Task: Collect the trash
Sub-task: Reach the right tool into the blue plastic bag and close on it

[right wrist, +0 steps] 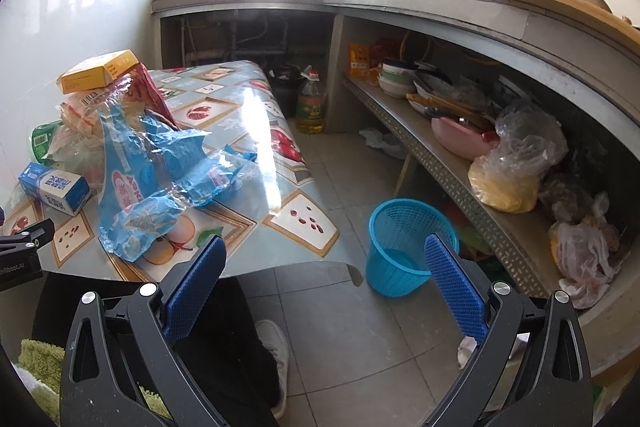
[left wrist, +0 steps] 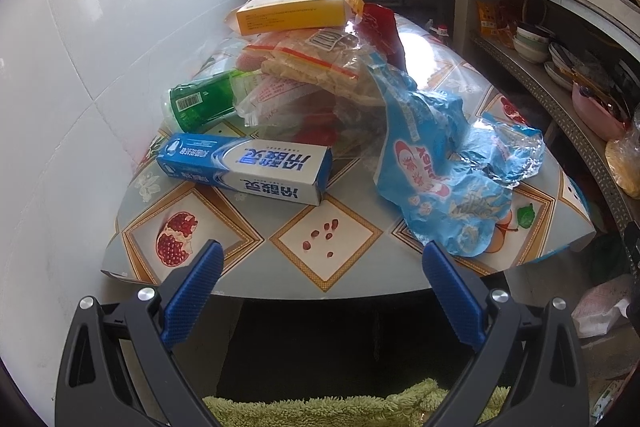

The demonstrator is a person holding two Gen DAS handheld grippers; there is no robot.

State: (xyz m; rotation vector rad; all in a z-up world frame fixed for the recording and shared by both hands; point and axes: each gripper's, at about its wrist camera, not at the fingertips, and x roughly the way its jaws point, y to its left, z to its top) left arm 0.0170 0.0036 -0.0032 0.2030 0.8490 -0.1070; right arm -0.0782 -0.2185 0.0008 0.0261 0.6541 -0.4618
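While I hold both grippers back from the near edge of the desk [left wrist: 340, 279], the trash pile sits ahead of the left gripper [left wrist: 322, 259], whose jaws are spread wide with nothing between them. The right gripper [right wrist: 326, 255] is the same: jaws spread and empty, the pile off to their left.

Nearest the left jaws lies a blue-and-white toothpaste box [left wrist: 248, 167], flat on its side, long axis running across my view from left to right, its open end toward the right. Beyond it a green plastic bottle [left wrist: 200, 103] lies on its side with its base toward the left, its top buried under clear plastic bags [left wrist: 320, 67]. A yellow carton [left wrist: 298, 11] rests on top of the heap, long axis also left to right. A crumpled blue wrapper [left wrist: 436, 171] drapes down the pile toward the right-hand jaw, ending close to the desk edge.

The desk wears a glossy cloth printed with pomegranates in diamond frames. In the right view a blue mesh basket [right wrist: 404, 247] stands on the tiled floor [right wrist: 344, 323], just beyond the right-hand jaw, near a low shelf [right wrist: 440, 163] crowded with bowls and bags.
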